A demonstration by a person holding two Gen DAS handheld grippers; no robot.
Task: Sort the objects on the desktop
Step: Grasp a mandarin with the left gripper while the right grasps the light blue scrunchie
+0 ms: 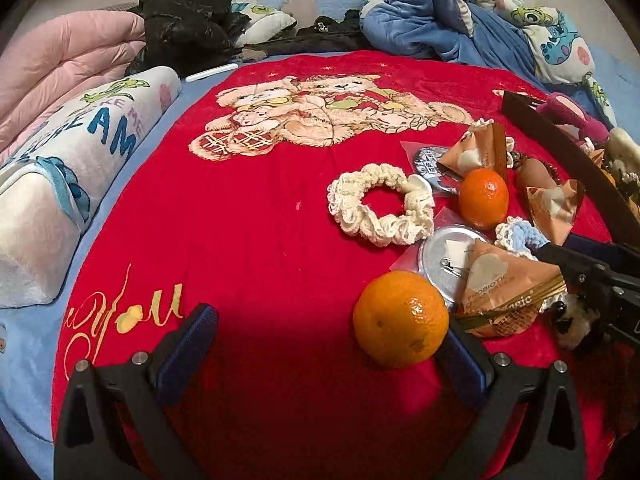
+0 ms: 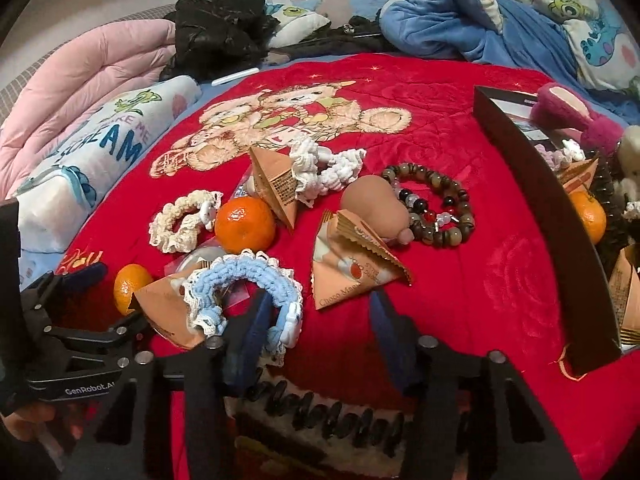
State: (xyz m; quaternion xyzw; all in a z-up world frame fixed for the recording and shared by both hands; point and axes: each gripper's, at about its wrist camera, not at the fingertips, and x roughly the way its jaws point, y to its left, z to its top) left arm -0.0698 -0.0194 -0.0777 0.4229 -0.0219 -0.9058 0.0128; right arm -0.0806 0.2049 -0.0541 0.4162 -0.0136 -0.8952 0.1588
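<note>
My left gripper [image 1: 326, 346] is open wide over the red blanket [image 1: 248, 220]. An orange [image 1: 400, 318] lies between its fingers, close to the right one. My right gripper [image 2: 320, 340] is open, and its left finger [image 2: 248, 336] stands in the loop of a blue-and-white scrunchie [image 2: 240, 280]. One side of that loop lies between the jaws with only red blanket beside it. A triangular snack packet [image 2: 352, 270] lies just ahead. Further off are a second orange [image 2: 245, 224], a cream scrunchie [image 2: 180, 220], a white scrunchie [image 2: 324, 168], a bead bracelet [image 2: 440, 204] and a round badge [image 1: 444, 256].
A dark brown box [image 2: 540, 200] on the right holds an orange [image 2: 588, 216], snack packets and plush toys. A printed pillow [image 1: 72, 168] and pink quilt [image 1: 60, 64] lie to the left. Black clothing [image 2: 216, 28] and a blue blanket [image 2: 440, 20] lie behind. A dark spiky item [image 2: 320, 408] lies under the right gripper.
</note>
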